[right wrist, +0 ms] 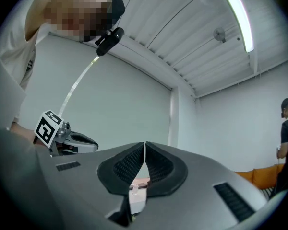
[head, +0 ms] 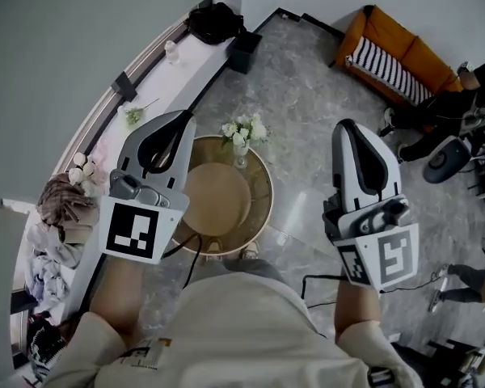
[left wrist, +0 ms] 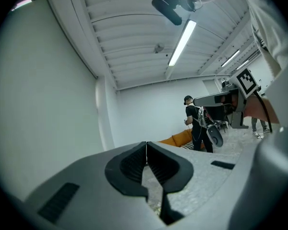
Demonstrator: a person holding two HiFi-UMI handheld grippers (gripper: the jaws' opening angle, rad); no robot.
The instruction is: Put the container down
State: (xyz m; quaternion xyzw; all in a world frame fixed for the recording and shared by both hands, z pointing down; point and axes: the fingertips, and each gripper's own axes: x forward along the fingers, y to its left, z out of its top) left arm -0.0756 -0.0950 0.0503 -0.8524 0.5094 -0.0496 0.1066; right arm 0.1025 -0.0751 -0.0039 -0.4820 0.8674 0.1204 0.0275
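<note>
Both tools are clamped shut with nothing in them right now. On the left tool the ribbed black pads meet in a thin seam, and it's the same on the right tool. From the head view I've got the left tool and the right tool held up in front of me. Both have smooth grey-and-white shells with a black inlay, and each carries a cube with a square marker. What I take to be the container is a round, matte tan thing. It sits in the middle of a small round counter with a glossy brown-gold top, well below the tools. In the head view it shows between the two tools, nearer the left one, which covers its left edge. Neither tool touches it. A slim clear vase of white flowers stands at the counter's far edge, just beside the container. The floor is grey with marble-like veins, and there's an orange sofa with a striped cushion off at the far right.
</note>
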